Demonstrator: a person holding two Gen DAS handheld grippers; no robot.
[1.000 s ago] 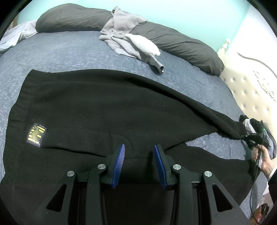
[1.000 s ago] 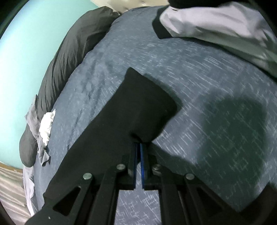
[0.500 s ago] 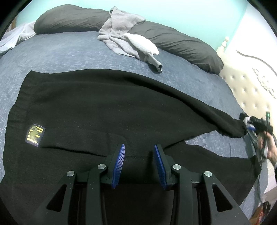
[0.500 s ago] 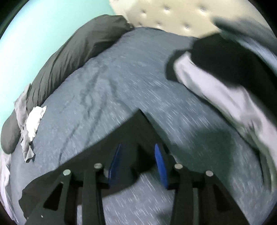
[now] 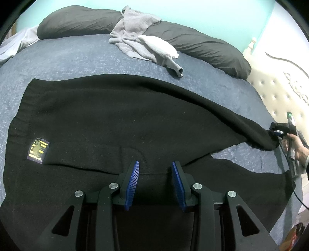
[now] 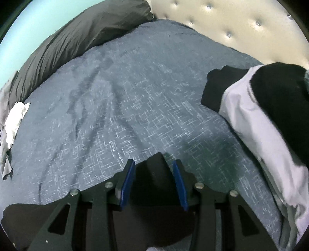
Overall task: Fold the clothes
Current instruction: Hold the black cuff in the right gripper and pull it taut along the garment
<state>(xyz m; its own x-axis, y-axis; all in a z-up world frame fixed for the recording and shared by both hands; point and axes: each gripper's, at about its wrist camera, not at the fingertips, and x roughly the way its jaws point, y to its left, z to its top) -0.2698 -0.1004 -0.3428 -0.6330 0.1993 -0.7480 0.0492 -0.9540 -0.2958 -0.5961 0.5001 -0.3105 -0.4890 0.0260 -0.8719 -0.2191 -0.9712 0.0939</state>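
Left wrist view: the left gripper [image 5: 154, 183] hangs with its blue pads spread wide, gripping nothing, over the near edge of the black trousers [image 5: 119, 119]. These lie spread flat across the blue bedspread [image 5: 77, 58], one leg stretched out to the right gripper [image 6: 152, 183], whose jaws are likewise parted around the cuff [image 6: 154, 166] without pinching it. With neither tool gripping, I'd judge a fold could drag crooked if the cuff slips or bunches on the textured cover. Beyond the trousers sit a crumpled grey garment [image 5: 135, 38], dark pillows [image 5: 202, 48], a tufted headboard [image 6: 231, 23] and a turquoise wall [image 5: 193, 11].
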